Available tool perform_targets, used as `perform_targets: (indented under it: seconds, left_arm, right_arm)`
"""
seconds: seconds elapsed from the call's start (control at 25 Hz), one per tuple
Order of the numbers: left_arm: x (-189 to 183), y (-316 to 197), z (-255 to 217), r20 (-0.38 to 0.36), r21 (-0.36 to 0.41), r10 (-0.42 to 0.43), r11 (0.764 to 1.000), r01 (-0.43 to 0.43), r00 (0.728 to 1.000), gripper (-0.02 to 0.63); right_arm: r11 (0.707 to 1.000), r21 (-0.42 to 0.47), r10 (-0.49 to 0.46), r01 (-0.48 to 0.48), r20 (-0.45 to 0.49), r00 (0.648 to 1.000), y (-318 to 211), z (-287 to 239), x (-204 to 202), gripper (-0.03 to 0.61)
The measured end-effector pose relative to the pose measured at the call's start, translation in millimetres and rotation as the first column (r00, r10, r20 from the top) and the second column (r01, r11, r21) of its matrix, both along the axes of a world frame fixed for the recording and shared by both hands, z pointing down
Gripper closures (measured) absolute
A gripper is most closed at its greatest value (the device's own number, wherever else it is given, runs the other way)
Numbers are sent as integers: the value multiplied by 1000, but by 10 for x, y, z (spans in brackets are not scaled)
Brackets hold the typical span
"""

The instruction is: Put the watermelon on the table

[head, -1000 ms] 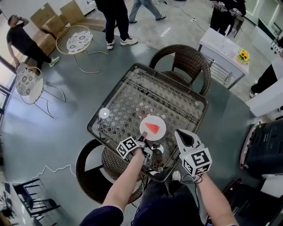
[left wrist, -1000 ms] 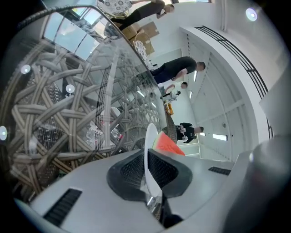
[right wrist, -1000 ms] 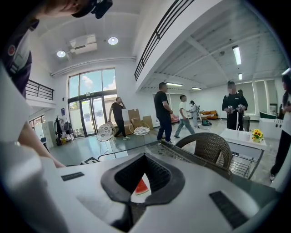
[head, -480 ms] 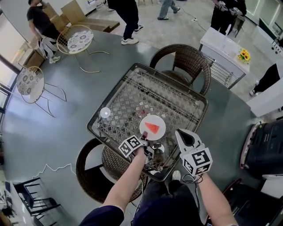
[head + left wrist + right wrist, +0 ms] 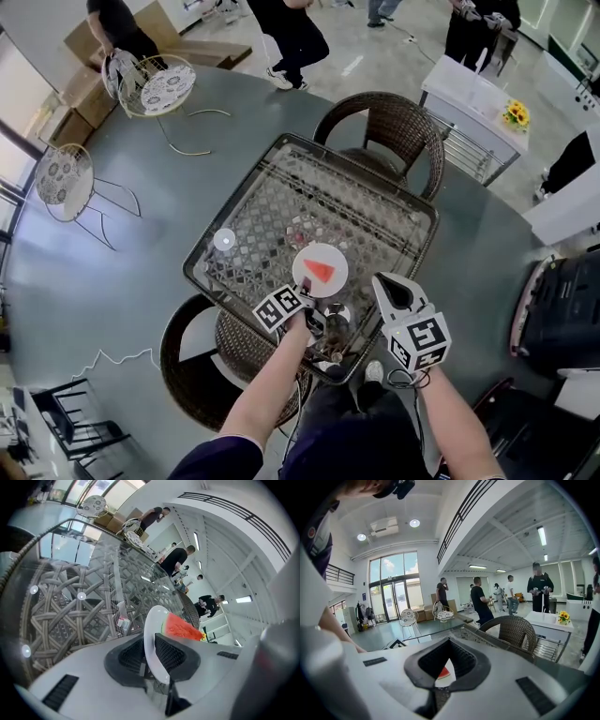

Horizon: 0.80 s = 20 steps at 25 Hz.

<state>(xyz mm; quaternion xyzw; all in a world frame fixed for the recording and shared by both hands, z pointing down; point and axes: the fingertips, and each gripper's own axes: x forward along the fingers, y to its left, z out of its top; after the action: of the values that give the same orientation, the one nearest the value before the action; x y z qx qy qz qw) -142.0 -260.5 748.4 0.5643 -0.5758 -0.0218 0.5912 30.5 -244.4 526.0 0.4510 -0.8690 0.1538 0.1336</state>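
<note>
White plate (image 5: 306,262) w/ watermelon slice (image 5: 321,272) sits by counter's (image 5: 375,202) near edge. L tool (image 5: 306,289) opening around plate rim. A skewed pull-back could drag it off. R tool (image 5: 384,281) wide open, empty.

a square glass-topped table (image 5: 375,220) with wicker weave under the glass fills the middle of the frame, set corner-on. a white plate (image 5: 335,259) bearing a red watermelon slice (image 5: 322,272) lies on it near its lower edge. a small round white spot (image 5: 224,239) shows near its left corner, too small to identify.
</note>
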Motion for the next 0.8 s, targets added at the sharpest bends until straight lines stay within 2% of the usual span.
perform_targets:
  seconds: [0.32, 0.44, 0.68, 0.8]
  left_arm:
    - [23, -28, -46, 75, 15, 43, 999, -45, 996, 491]
    - [17, -32, -48, 126, 14, 77, 997, -80, 989, 472]
    - [17, -13, -68, 243, 19, 170, 984, -180, 955, 471]
    - [9, 2, -72, 316, 2, 224, 972, -237, 922, 471]
  right_arm:
    - [1000, -3, -5, 5, 5, 1000, -3, 6, -23, 577]
    - [1000, -3, -7, 7, 6, 1000, -10, 9, -28, 577]
    - [1000, -7, -2, 2, 6, 1000, -4, 13, -10, 577]
    - [1000, -11, 0, 0, 7, 1000, 8, 18, -17, 577]
